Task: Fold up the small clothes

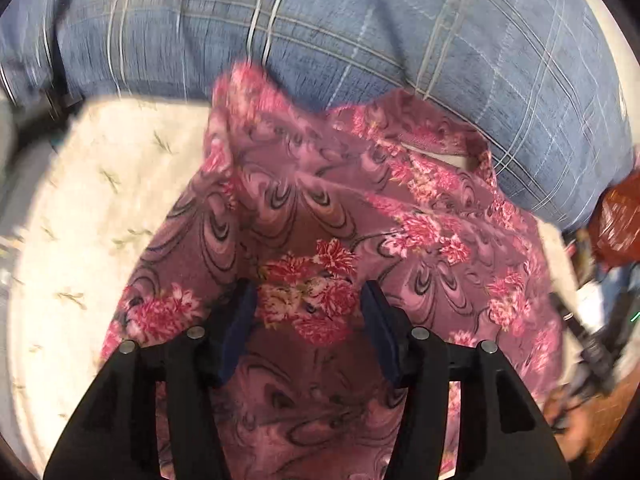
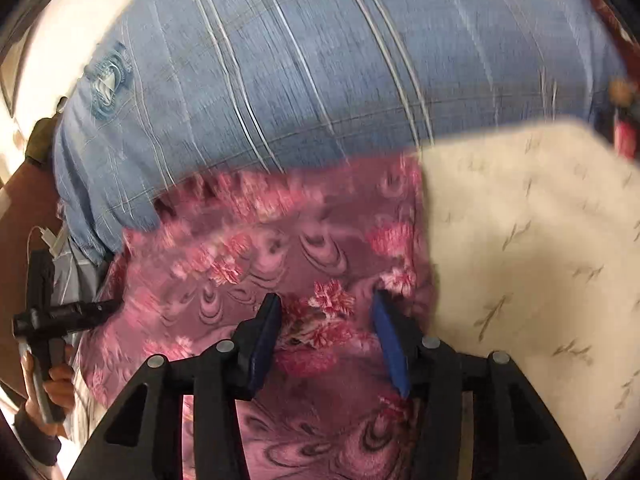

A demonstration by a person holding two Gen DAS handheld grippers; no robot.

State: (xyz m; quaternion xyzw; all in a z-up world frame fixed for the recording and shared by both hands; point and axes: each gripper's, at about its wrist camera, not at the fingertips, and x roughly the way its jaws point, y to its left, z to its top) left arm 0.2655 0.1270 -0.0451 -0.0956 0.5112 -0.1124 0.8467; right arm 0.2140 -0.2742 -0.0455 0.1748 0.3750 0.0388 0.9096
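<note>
A pink-purple garment point(image 1: 320, 200) with red flower print lies spread on a cream sheet, its neck opening point(image 1: 444, 158) toward a blue cushion. My left gripper point(image 1: 308, 286) hovers over the garment's middle. It is open, its blue pads apart with flat cloth showing between them. In the right wrist view the same garment point(image 2: 280, 240) fills the centre. My right gripper point(image 2: 326, 298) is open above it near the cloth's right edge, with nothing pinched. The left gripper's black handle point(image 2: 40, 320) shows at the far left, held by a hand point(image 2: 56, 392).
A large blue plaid cushion point(image 1: 360, 40) point(image 2: 320, 80) bulges right behind the garment. The cream leaf-print sheet point(image 1: 100, 220) point(image 2: 520, 240) spreads out to the garment's sides. A reddish-brown object point(image 1: 616, 216) and dark clutter sit at the right edge of the left wrist view.
</note>
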